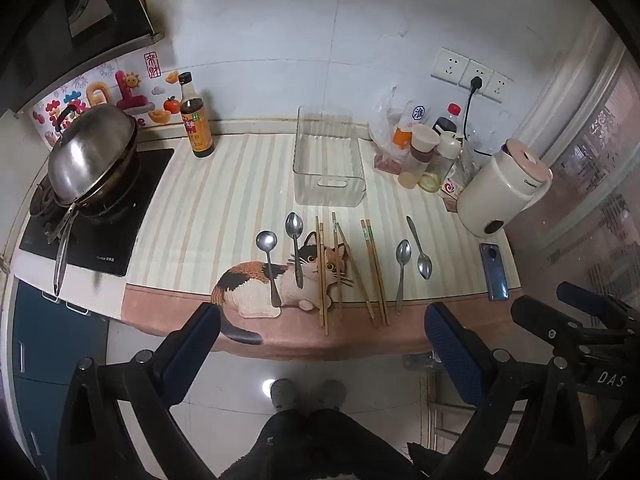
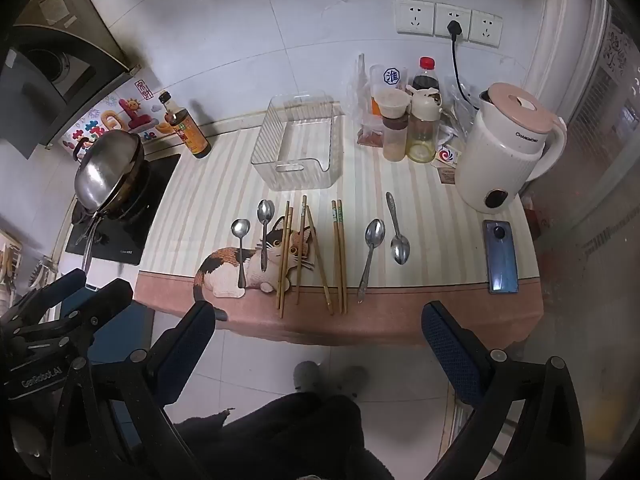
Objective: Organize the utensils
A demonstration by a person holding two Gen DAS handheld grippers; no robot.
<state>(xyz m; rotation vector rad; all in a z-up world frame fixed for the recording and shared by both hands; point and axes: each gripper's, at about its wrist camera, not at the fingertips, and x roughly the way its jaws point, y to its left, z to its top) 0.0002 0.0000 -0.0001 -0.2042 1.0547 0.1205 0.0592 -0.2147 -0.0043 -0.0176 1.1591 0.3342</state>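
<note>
Nothing is gathered yet: my left gripper and right gripper hang wide apart, empty, off the counter's front edge. Steel spoons and wooden chopsticks lie along that edge; I judge the next move a reach toward the clear plastic bin behind.

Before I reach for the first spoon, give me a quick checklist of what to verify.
1. Left gripper open and holding nothing: ok.
2. Right gripper open and holding nothing: ok.
3. Clear plastic bin upright with nothing inside: ok.
4. Four spoons lying flat on the mat, none overlapping, such as the leftmost spoon: ok.
5. Chopsticks separated for single picks: not ok, one pair lies crossed.
6. Phone clear of the spoons, near the right edge: ok.
</note>
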